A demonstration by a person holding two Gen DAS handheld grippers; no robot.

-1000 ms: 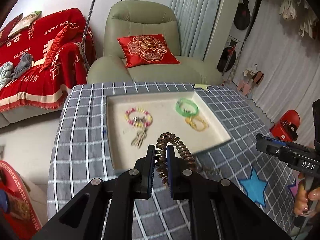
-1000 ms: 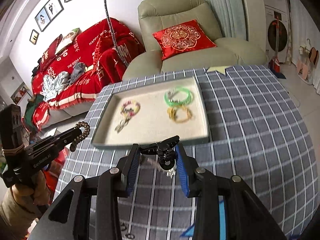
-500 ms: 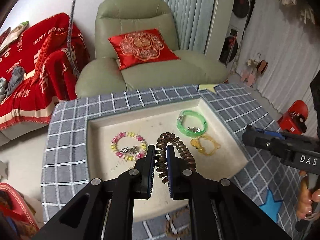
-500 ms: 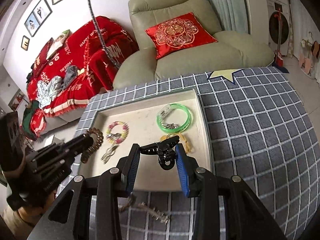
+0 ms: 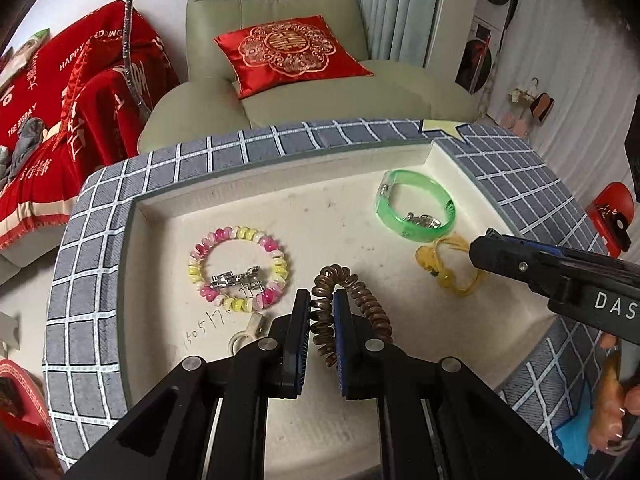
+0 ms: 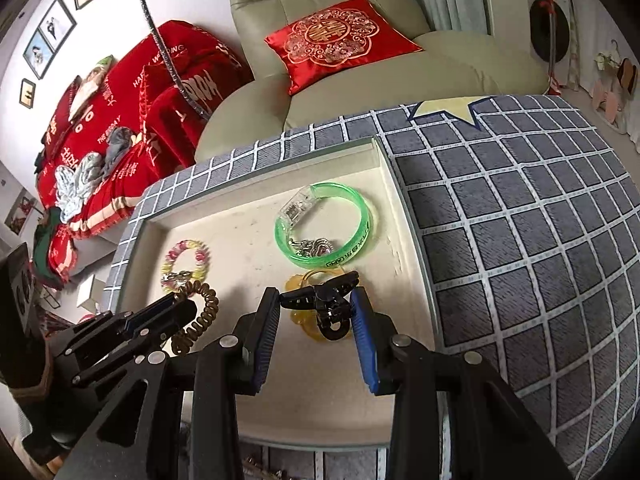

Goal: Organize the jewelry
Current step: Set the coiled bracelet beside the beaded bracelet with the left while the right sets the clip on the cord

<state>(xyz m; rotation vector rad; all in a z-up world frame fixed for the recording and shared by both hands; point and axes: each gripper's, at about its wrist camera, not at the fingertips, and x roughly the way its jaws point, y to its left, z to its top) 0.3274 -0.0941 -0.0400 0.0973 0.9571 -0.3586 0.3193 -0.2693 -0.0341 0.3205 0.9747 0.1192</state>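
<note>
A cream tray (image 5: pixel 280 188) (image 6: pixel 248 236) lies on the checked table. It holds a pink and yellow bead bracelet (image 5: pixel 276 252) (image 6: pixel 188 248), a green bangle (image 5: pixel 386 210) (image 6: pixel 362 216) and a yellow bracelet (image 5: pixel 452 280) (image 6: pixel 298 282). My left gripper (image 5: pixel 322 300) (image 6: pixel 188 308) hangs over the tray's middle, shut on a brown spiral coil bracelet (image 5: pixel 372 308) (image 6: pixel 200 320). Over the yellow bracelet my right gripper (image 6: pixel 316 300) (image 5: pixel 480 248) is shut on a black clip (image 6: pixel 328 308).
A grey checked cloth (image 6: pixel 520 240) covers the table around the tray. Behind it stand a green armchair (image 5: pixel 280 0) with a red cushion and a red-covered sofa (image 5: pixel 60 80). A silver clasp (image 5: pixel 236 278) lies inside the bead bracelet. A person's hand (image 5: pixel 612 400) holds the right gripper.
Both grippers have come forward and down from the table's near side to above the tray. Each still holds its piece.
</note>
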